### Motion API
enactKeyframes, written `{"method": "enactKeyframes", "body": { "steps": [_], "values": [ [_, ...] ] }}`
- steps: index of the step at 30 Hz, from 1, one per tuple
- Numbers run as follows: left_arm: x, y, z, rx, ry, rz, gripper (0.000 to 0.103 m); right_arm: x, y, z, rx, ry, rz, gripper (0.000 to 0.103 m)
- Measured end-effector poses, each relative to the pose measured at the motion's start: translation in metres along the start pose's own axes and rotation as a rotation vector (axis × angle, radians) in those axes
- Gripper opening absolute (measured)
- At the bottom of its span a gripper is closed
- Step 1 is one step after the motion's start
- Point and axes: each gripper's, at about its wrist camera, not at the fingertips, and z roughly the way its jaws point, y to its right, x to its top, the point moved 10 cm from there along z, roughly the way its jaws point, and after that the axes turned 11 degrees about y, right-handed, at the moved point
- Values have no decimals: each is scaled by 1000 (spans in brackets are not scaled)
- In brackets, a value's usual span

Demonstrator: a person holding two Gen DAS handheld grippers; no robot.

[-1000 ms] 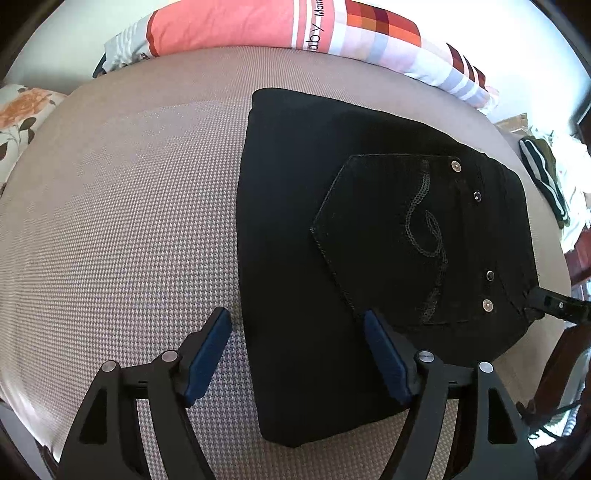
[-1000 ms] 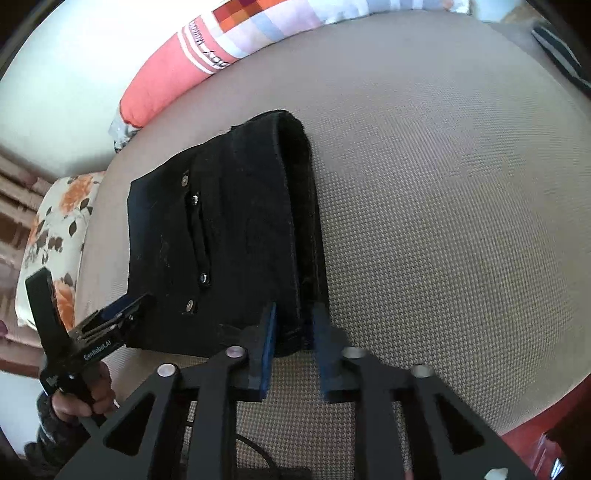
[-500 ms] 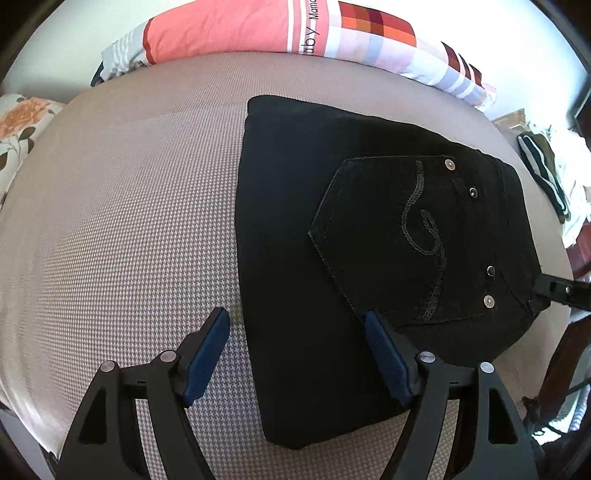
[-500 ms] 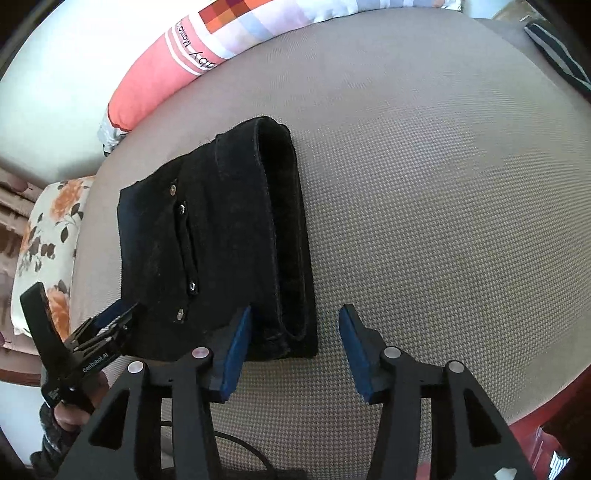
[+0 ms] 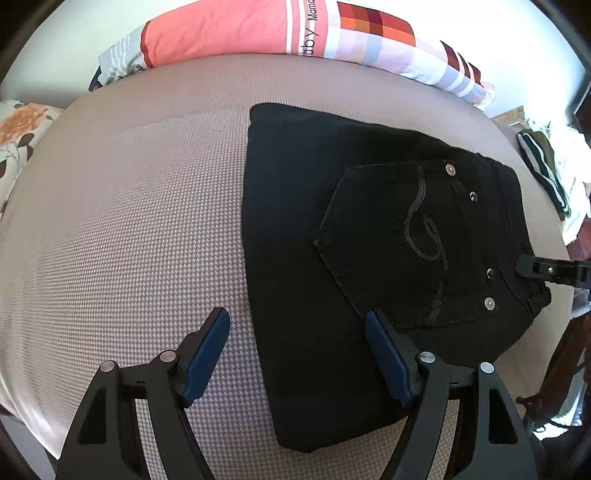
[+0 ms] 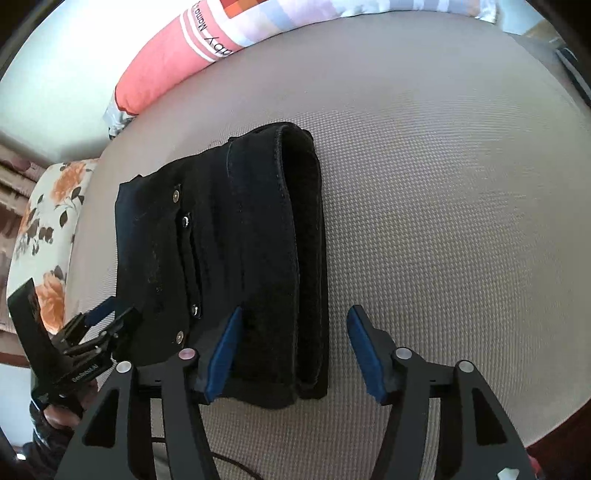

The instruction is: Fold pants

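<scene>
The black pants (image 5: 332, 240) lie folded into a compact rectangle on the bed, back pocket with silver rivets facing up. My left gripper (image 5: 295, 314) hovers open over their near left edge, and the pads touch nothing. In the right wrist view the thick folded edge of the pants (image 6: 221, 240) lies beneath my right gripper (image 6: 295, 310). Its jaws are opening, and the blue pads stand clear of the cloth. The left gripper (image 6: 114, 314) shows at the pants' near left corner. One finger (image 5: 532, 266) of the right gripper shows at the waistband edge.
The bed cover (image 5: 129, 221) is taupe with a fine check. A pink and plaid rolled blanket (image 5: 295, 33) lies along the far edge. There is a floral pillow (image 6: 44, 229) on the left and a heap of clothes (image 5: 546, 173) on the right. A hand (image 6: 55, 417) holds the left gripper.
My right gripper let go of the pants' near corner, its jaws widened, and it drew back a little. The pants stayed flat. The left gripper kept still and open.
</scene>
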Motion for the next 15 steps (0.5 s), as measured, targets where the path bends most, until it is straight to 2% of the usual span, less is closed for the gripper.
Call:
{"method": "enactKeyframes", "body": {
  "steps": [3, 7, 15],
  "values": [
    [4, -3, 0, -15, 4, -15, 76, 2, -1, 5, 40, -11, 3, 57],
    [12, -14, -1, -78, 5, -98, 76, 3, 4, 12, 103, -31, 36, 60],
    [21, -26, 9, -179, -46, -227, 76, 5, 7, 14, 237, -40, 59, 60]
  ]
}}
